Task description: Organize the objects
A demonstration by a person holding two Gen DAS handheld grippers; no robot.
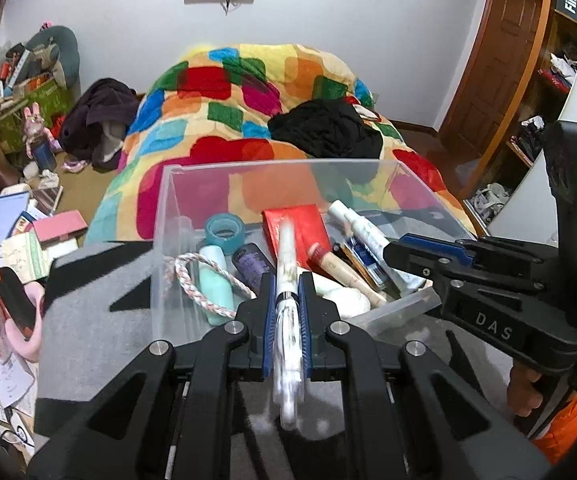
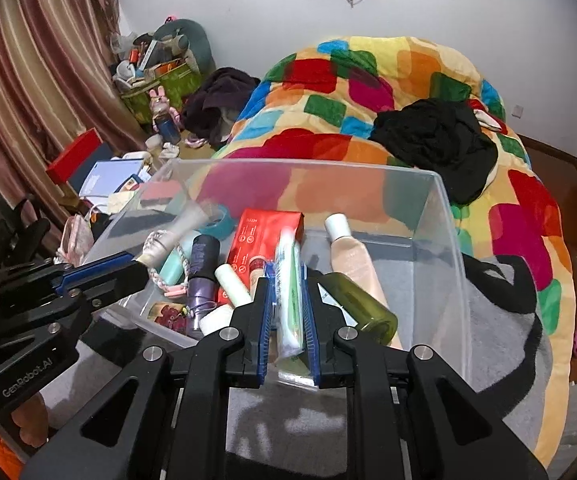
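Observation:
A clear plastic bin point(image 1: 192, 200) point(image 2: 448, 240) sits on a grey blanket on the bed and holds a red box point(image 1: 300, 224) point(image 2: 264, 236), a teal tape roll point(image 1: 224, 232), a braided rope point(image 1: 192, 280), several bottles and tubes. My left gripper point(image 1: 287, 280) is shut on a white clear-capped tube point(image 1: 286, 320) over the bin's near edge; it also shows in the right wrist view point(image 2: 140, 268). My right gripper point(image 2: 287, 280) is shut on a white and green tube point(image 2: 288, 304) over the bin; it shows in the left wrist view point(image 1: 396, 256).
A colourful patchwork duvet point(image 1: 256, 92) with black clothing point(image 1: 328, 128) covers the bed behind the bin. Books, boxes and papers point(image 1: 12, 232) clutter the left side. A full green bag point(image 2: 160, 80) stands by the curtain. A wooden door point(image 1: 500, 52) is at right.

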